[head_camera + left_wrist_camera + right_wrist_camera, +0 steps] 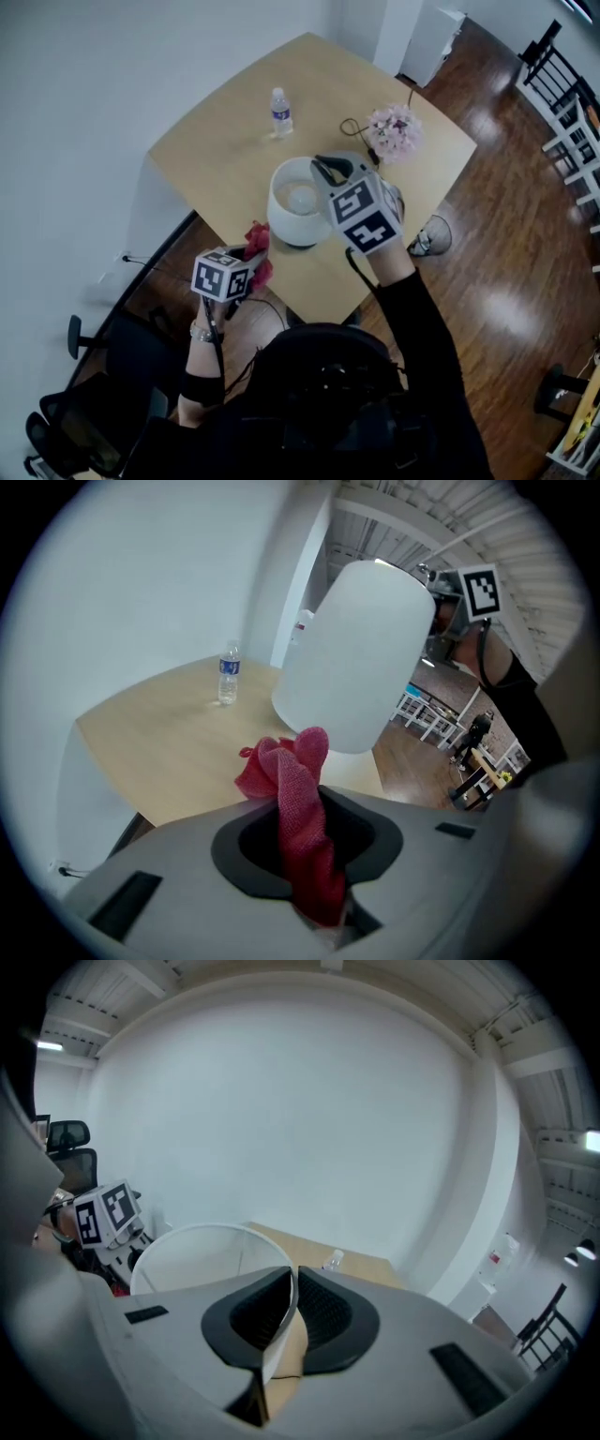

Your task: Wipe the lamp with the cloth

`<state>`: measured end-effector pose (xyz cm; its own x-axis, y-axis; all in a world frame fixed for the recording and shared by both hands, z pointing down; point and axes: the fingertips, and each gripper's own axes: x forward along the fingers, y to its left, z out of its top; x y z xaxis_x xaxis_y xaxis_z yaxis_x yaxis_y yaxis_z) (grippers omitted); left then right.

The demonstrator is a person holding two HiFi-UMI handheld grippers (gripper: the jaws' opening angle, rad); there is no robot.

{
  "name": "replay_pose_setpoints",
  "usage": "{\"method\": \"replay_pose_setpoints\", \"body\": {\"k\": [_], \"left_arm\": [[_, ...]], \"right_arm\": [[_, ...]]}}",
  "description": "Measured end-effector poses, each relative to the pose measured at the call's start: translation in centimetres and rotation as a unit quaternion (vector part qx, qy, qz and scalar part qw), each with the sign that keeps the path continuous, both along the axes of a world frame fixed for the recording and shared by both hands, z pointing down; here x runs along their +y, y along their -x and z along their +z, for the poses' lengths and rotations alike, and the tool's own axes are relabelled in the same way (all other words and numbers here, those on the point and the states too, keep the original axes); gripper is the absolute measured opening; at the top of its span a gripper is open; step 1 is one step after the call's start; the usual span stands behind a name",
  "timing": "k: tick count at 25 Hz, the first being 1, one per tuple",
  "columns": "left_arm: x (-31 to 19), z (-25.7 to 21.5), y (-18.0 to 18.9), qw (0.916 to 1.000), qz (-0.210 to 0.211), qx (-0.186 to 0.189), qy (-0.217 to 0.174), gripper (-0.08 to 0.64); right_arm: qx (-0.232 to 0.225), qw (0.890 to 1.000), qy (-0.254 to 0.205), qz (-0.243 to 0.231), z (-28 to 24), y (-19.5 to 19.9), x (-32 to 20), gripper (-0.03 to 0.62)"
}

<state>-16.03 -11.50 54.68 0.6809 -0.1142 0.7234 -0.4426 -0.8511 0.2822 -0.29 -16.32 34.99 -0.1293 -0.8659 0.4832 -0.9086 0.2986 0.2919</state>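
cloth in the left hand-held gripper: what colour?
The cloth is pinkish red; it shows best in the left gripper view.

An office-like room: black swivel chair (89,433) at lower left, wooden counter (216,141), white wall (75,103), plank floor (511,244).

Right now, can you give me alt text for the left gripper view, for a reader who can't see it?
The left claw grips a bunched red cloth close in front of the white lampshade. To the left, a water bottle stands on the wooden table.
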Motion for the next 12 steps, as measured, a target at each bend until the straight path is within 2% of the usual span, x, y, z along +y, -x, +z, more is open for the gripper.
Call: {"method": "replay_pose_setpoints", "body": {"k": [4,5,6,7,10,12], "left_arm": [[1.9,1.3,0.0,0.9999,-0.002,-0.006,0.012,0.083],[2.2,1.5,-0.1,0.9999,-0.004,-0.007,0.013,0.083],[2.5,1.6,-0.2,0.9999,-0.005,-0.008,0.014,0.083],[2.7,1.8,-0.3,0.9998,-0.005,-0.008,0.015,0.083],[3.1,2.4,-0.4,0.9998,-0.006,-0.014,0.016,0.083],[3.2,3.1,-0.4,0.9996,-0.011,-0.02,0.017,0.083]], "right_arm": [[-0.044,0.999,-0.028,0.006,-0.7,-0.3,-0.2,0.044],[-0.05,0.998,-0.041,0.012,-1.2,-0.5,-0.1,0.082],[-0.056,0.997,-0.056,0.018,-1.9,-0.8,0.2,0.146],[-0.062,0.995,-0.073,0.025,-2.8,-1.2,0.6,0.16],[-0.085,0.988,-0.12,0.048,-5.7,-2.9,2.2,0.16],[-0.091,0.985,-0.135,0.06,-6.6,-4.2,3.8,0.16]]}}
